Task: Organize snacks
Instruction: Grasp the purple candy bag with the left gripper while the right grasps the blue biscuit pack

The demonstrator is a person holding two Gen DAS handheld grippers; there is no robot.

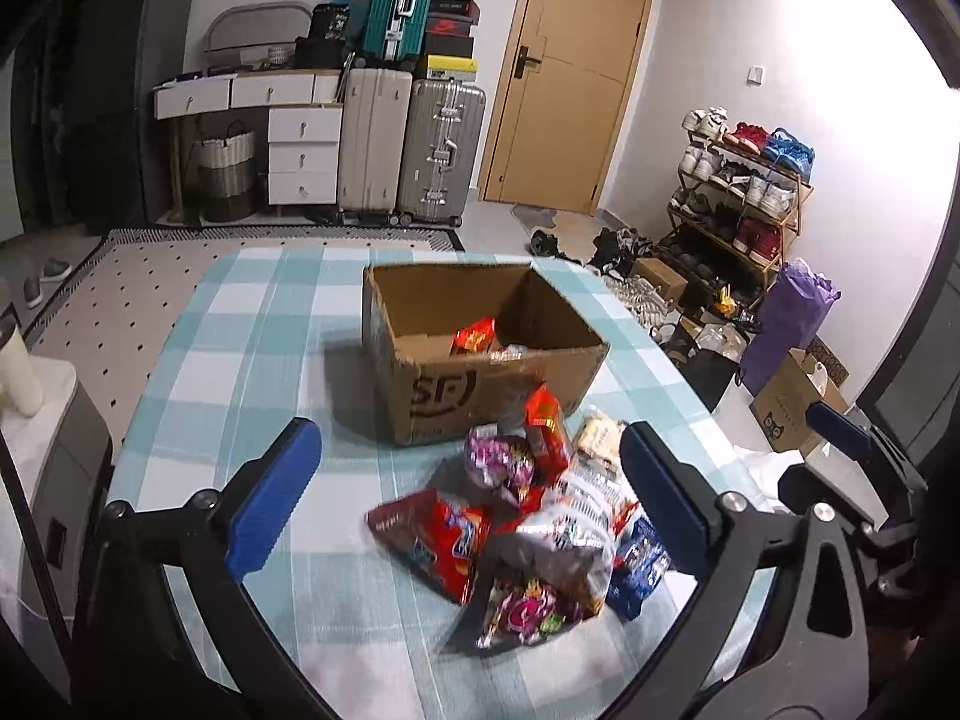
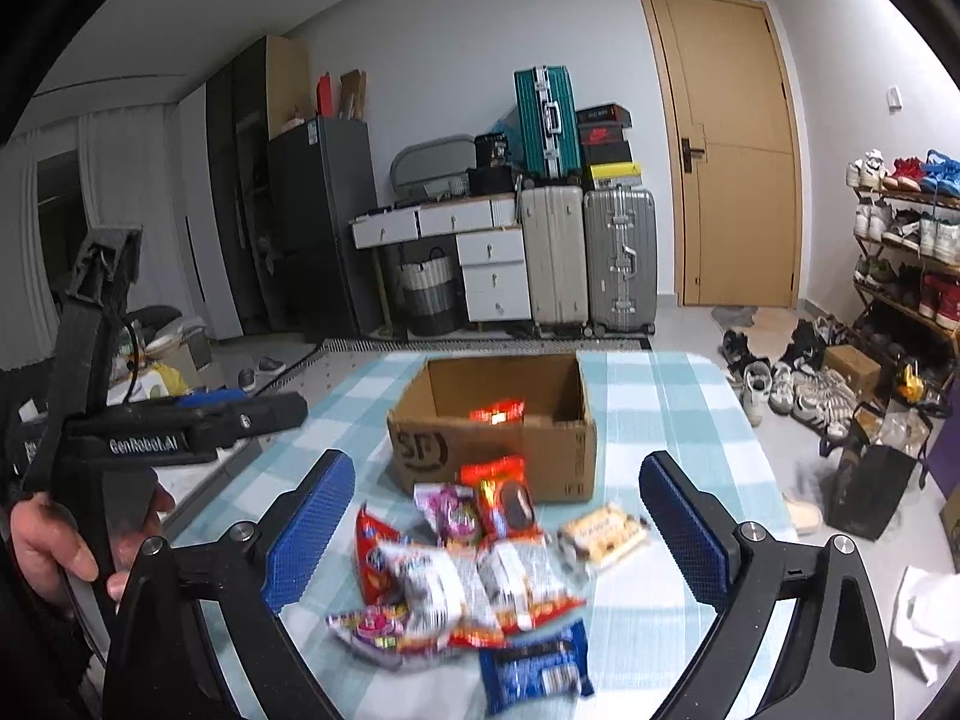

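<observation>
An open cardboard box (image 1: 480,354) (image 2: 498,420) stands on the checked tablecloth (image 1: 252,360) with a red snack packet (image 1: 475,336) (image 2: 497,411) inside. A pile of snack packets (image 1: 528,516) (image 2: 474,576) lies in front of it: red, purple, white, blue (image 2: 537,666) and a pale biscuit pack (image 2: 603,531). My left gripper (image 1: 471,501) is open and empty above the pile. My right gripper (image 2: 498,531) is open and empty above the pile too. The left gripper's body (image 2: 180,420) shows in the right wrist view, held by a hand.
Suitcases (image 2: 585,252), a white drawer unit (image 2: 492,270) and a wooden door (image 2: 729,150) stand behind the table. A shoe rack (image 1: 738,192) and bags (image 1: 786,318) sit to the right on the floor. A white appliance (image 1: 54,438) stands at the table's left.
</observation>
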